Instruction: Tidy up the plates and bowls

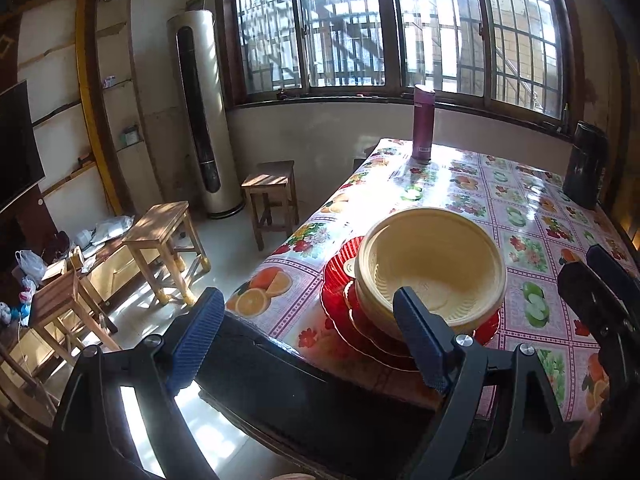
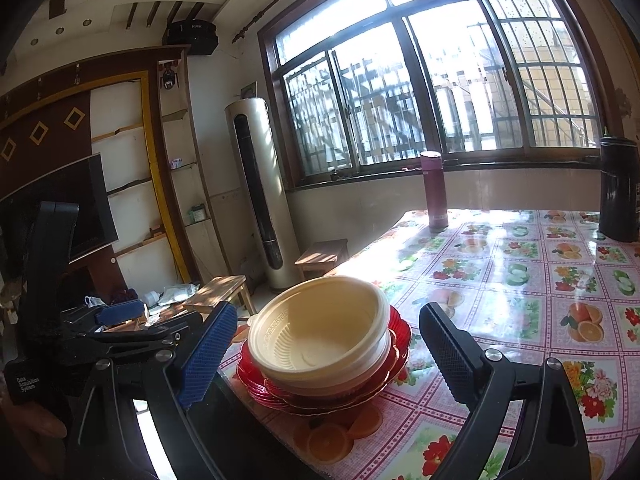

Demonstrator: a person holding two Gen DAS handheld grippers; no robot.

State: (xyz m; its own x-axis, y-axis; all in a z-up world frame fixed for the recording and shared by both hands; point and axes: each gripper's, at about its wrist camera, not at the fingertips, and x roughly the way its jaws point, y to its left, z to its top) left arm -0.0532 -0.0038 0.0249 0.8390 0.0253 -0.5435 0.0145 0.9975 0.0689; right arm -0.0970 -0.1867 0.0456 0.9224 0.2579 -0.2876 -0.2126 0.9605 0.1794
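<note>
bowls (image 2: pixel 320 328): matt cream plastic | plates (image 2: pixel 394 334): glossy red | tablecloth (image 2: pixel 520 280): shiny

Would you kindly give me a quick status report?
Both claws, left and right, open, empty. Cream bowls stacked on red plates near table edge. Nothing blocking.

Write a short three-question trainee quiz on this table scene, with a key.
1. True or false: the cream bowls sit on the red plates.
2. What stands nearest the window: A) purple flask B) a kettle C) a pan?
3. How do the jaws of the left gripper and right gripper stand?

Key: 1 true. 2 A. 3 Both open, holding nothing.
</note>
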